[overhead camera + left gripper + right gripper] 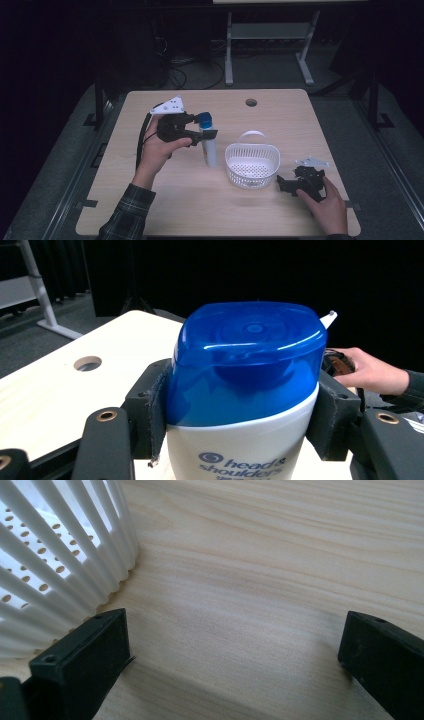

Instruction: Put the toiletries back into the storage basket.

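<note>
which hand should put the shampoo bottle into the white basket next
Left. The left gripper already clamps the shampoo bottle just left of the white basket. The right gripper rests open on the table beside the basket, holding nothing.

The shampoo bottle (245,390) is cut off by the left gripper view's bottom edge.

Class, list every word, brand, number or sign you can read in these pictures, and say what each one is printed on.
"head & shoulders", beside a swirl logo: on the white body of the blue-capped shampoo bottle clamped in the left gripper. The bottom of the lettering is cut off by the picture edge.
In the high view the bottle's print is too small to read.
</note>
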A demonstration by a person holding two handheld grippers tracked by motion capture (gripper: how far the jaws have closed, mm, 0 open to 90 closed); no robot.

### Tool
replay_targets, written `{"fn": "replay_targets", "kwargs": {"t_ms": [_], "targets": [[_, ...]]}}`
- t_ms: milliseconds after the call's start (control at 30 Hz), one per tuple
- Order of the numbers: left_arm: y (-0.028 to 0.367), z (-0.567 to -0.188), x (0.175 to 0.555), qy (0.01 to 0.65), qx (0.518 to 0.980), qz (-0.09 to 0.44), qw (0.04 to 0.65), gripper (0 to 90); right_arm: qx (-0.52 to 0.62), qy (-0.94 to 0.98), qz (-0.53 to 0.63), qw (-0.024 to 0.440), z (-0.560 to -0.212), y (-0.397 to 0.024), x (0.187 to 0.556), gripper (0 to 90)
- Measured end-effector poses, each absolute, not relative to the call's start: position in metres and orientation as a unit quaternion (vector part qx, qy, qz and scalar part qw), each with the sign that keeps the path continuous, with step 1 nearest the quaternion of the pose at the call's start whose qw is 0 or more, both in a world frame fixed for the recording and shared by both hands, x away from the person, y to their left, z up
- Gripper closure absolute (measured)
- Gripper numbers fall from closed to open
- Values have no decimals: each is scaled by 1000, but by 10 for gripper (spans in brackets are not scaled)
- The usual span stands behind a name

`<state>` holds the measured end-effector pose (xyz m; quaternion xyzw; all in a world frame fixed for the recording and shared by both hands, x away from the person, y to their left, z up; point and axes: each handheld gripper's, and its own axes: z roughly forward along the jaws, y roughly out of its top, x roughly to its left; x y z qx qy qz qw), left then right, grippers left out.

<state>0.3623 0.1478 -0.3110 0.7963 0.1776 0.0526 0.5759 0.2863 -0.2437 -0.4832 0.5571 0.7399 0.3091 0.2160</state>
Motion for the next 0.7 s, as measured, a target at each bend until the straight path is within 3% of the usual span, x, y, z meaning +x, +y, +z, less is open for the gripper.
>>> {"fn": "replay_targets", "kwargs": {"t_ms": [700], "targets": [[117, -293, 365, 146, 800, 50, 580, 363, 556, 740, 309, 217, -483, -244, 286, 0]]}}
